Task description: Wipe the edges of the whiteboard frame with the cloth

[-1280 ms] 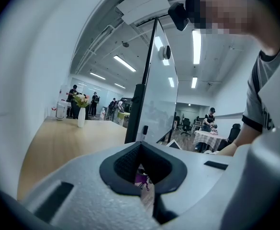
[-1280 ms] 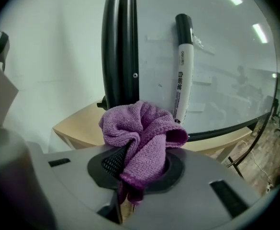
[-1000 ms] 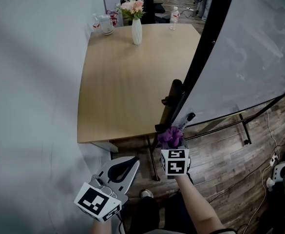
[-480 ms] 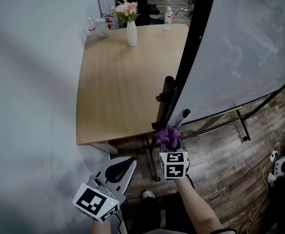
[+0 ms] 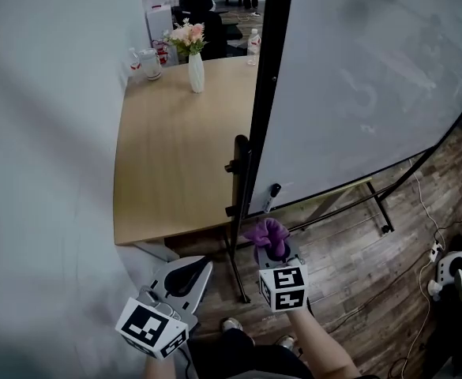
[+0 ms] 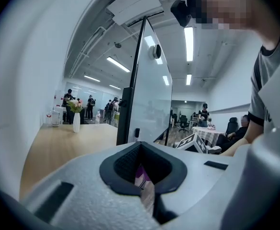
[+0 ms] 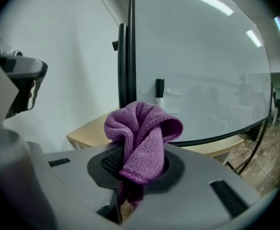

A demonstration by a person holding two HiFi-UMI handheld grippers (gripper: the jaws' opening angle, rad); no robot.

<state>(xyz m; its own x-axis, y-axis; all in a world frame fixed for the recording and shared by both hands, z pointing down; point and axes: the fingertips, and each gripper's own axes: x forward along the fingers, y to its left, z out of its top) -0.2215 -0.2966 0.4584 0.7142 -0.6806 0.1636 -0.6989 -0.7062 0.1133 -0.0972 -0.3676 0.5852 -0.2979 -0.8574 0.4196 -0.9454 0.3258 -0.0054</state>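
Note:
The whiteboard (image 5: 357,77) stands upright, its black frame edge (image 5: 261,101) running down to a lower left corner near a marker (image 5: 272,197). A purple cloth (image 5: 267,233) sticks out bunched from my right gripper (image 5: 272,251), which is shut on it, just below and slightly right of that corner, apart from the frame. In the right gripper view the cloth (image 7: 142,138) rises from the right gripper (image 7: 140,171) in front of the frame (image 7: 131,47) and the marker (image 7: 160,92). My left gripper (image 5: 185,279) hangs low at the left, shut and empty; its jaws (image 6: 142,176) meet.
A wooden table (image 5: 175,156) lies behind and left of the board, bearing a flower vase (image 5: 195,69) and bottles (image 5: 253,44) at its far end. A grey wall (image 5: 41,172) fills the left. The board's stand legs (image 5: 381,208) and floor cables (image 5: 444,259) lie to the right.
The right gripper with the cloth has drawn down and away from the frame's lower corner, where the cloth was touching. The head view has swung, so the board stands straighter. The left gripper stayed low.

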